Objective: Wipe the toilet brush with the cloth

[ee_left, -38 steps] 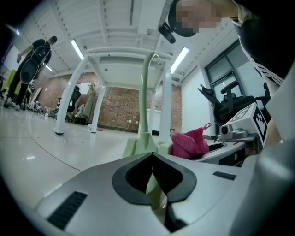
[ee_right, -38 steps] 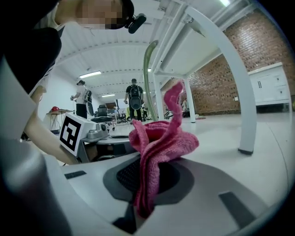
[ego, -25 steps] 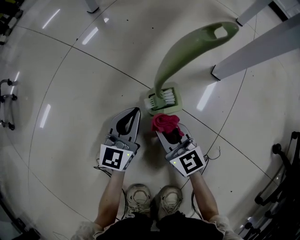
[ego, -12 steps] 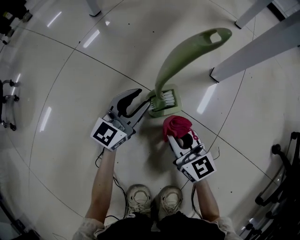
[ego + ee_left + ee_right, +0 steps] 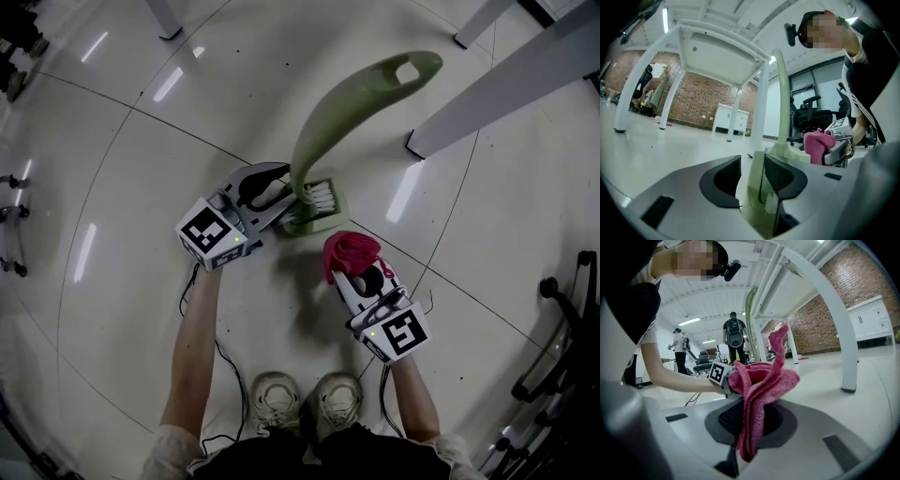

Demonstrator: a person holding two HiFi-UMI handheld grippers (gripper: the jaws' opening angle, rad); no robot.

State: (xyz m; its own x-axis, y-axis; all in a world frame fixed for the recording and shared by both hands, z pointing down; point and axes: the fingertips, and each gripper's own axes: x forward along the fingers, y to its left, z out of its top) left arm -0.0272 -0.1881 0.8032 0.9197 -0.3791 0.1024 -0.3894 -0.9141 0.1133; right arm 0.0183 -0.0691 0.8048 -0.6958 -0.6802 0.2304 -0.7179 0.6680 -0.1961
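Change: the left hand-held gripper (image 5: pixel 284 190) sat clenched beside the right one a second ago. Its jaws have just been opening, and it has swung across to the toilet brush (image 5: pixel 347 103). It is now released and straddles a corner of the green holder (image 5: pixel 330 217), white bristles (image 5: pixel 319 196) just inside. The pads do not appear to press yet.

The right hand-held gripper (image 5: pixel 353 269) is clenched on the pink cloth (image 5: pixel 349 251), near the holder but apart from it. The brush stands in its holder on the floor (image 5: pixel 141 187).

Judgement: the left looks set to steady the holder; wiping has not begun.

Writing: none legible, no brand seen. Only the square markers (image 5: pixel 212 234) on the gripper cubes.
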